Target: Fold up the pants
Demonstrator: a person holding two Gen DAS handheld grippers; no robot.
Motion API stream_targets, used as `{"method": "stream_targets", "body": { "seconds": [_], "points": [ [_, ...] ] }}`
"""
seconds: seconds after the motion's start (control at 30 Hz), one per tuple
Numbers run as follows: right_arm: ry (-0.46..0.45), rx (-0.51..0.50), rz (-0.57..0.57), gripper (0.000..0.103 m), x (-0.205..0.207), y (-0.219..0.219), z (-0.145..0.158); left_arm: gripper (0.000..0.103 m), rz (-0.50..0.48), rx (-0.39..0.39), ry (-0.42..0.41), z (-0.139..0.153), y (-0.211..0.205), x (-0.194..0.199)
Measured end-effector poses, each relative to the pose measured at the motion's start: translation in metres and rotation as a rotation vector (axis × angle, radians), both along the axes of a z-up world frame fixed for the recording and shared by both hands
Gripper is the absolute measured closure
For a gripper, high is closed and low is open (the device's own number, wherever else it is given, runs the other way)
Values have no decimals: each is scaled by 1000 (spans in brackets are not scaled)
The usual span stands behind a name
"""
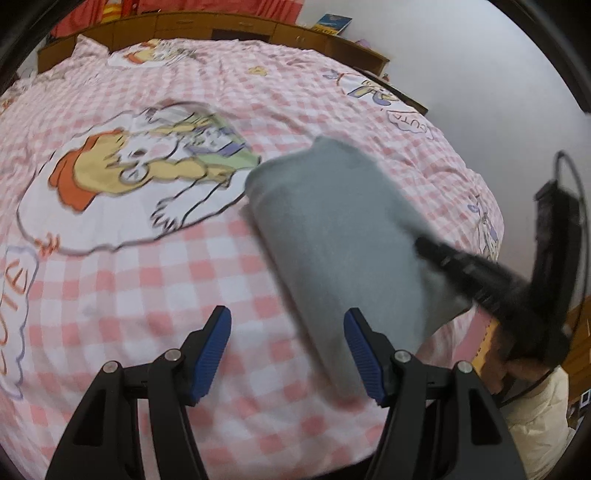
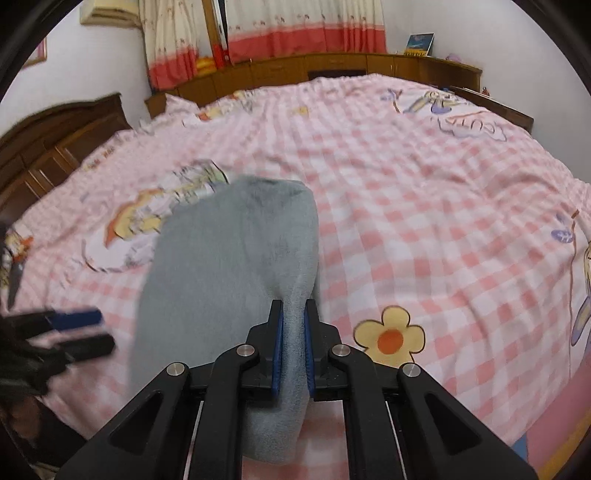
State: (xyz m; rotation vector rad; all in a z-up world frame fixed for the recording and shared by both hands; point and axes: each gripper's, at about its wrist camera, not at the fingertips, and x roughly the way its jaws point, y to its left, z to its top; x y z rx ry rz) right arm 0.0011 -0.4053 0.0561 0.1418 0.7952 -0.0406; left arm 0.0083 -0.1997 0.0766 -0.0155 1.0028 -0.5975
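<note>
The grey pants (image 1: 332,229) lie folded into a narrow bundle on the pink checked bedspread (image 1: 147,280), also seen in the right wrist view (image 2: 229,258). My right gripper (image 2: 293,317) is shut on the near edge of the pants and holds that end; it shows as a dark blurred arm in the left wrist view (image 1: 428,247). My left gripper (image 1: 288,321) is open and empty, just left of the pants' near end; in the right wrist view it appears at the far left (image 2: 88,332), blurred.
The bed has a wooden headboard (image 2: 55,140) on the left and wooden cabinets (image 2: 332,68) along the far side under red and cream curtains (image 2: 295,29). A white wall (image 1: 480,74) is to the right. A person's hand and cream sleeve (image 1: 532,406) are at the right.
</note>
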Motion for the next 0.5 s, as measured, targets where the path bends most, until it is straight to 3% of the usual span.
{"method": "stream_targets", "body": {
  "seconds": [0.1,0.23,0.5],
  "points": [
    [-2,33,-11,91,3,-10,-7,36,-24,14,-26,-2,-19,6],
    [6,39,0,84,1,-17,-5,36,-42,66,11,-22,-34,13],
    [-78,86,55,84,-40,-10,31,35,-30,86,13,-22,-33,6]
  ]
}}
